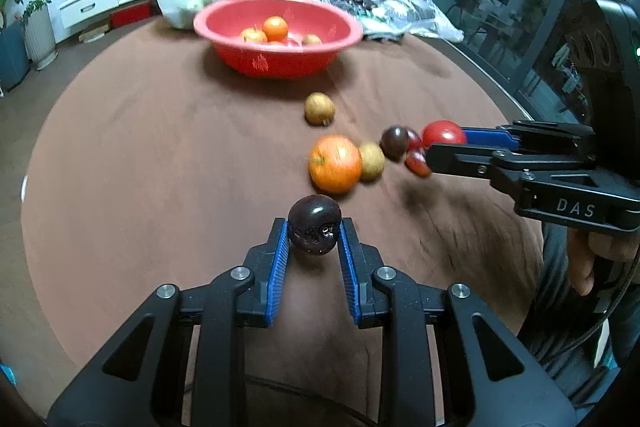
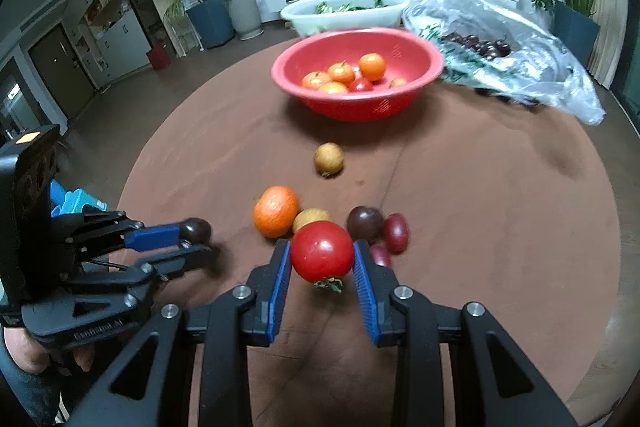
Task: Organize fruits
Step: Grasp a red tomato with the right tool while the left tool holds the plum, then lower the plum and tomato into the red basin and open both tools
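1. Left gripper [image 1: 315, 233]: clamped on a dark plum [image 1: 315, 229], above the surface [image 1: 160, 167] near its near edge.
2. Right gripper [image 2: 322, 263]: pads pressed against a red tomato [image 2: 322, 251], raised above the loose fruit.
3. Red bowl [image 2: 356, 107]: toward the far edge.

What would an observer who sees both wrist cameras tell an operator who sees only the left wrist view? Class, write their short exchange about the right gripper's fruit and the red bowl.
Operator: Is the right gripper squarely on that red tomato?
Observer: Yes. The right gripper has the red tomato between both blue pads, with its green stalk hanging underneath.
Operator: What lies in the red bowl?
Observer: The red bowl holds four orange fruits, a red fruit and a tan fruit.
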Demonstrator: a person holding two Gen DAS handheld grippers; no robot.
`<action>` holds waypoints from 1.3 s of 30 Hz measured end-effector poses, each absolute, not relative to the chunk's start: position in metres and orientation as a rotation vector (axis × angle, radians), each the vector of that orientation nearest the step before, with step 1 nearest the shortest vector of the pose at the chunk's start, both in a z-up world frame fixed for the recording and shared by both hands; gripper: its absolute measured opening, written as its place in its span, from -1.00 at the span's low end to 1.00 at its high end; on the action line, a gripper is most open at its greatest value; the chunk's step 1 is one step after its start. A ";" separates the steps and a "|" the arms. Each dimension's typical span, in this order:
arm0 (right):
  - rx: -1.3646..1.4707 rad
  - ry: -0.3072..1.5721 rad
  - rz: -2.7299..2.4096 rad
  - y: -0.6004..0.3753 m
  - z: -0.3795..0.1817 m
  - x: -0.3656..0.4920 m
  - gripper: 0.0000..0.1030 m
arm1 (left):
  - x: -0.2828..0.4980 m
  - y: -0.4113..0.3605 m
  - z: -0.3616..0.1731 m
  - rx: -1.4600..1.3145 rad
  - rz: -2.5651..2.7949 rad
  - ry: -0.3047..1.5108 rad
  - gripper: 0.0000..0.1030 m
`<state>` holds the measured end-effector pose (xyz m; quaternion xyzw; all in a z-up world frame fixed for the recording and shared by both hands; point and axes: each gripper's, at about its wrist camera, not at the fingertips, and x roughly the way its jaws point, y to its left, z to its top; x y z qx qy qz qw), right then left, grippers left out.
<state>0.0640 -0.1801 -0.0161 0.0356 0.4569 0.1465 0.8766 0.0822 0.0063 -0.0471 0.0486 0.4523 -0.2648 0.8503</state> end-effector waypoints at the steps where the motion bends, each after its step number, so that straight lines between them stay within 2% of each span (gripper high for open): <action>1: 0.074 0.948 0.299 -0.184 -0.014 0.065 -0.34 | 0.086 0.007 -0.041 0.106 -0.554 0.942 -0.55; 13: 0.075 0.871 0.236 -0.220 0.033 0.095 -0.34 | 0.144 -0.010 0.006 0.185 -0.537 0.860 -0.55; 22: 0.023 0.827 0.247 -0.216 0.063 0.157 -0.34 | 0.211 -0.032 0.030 0.214 -0.536 0.847 -0.55; 29: -0.012 0.877 0.271 -0.199 0.042 0.208 -0.34 | 0.261 -0.061 0.003 0.287 -0.543 0.904 -0.55; 39: -0.063 0.989 0.253 -0.190 -0.006 0.245 -0.34 | 0.290 -0.074 -0.037 0.311 -0.537 0.944 -0.54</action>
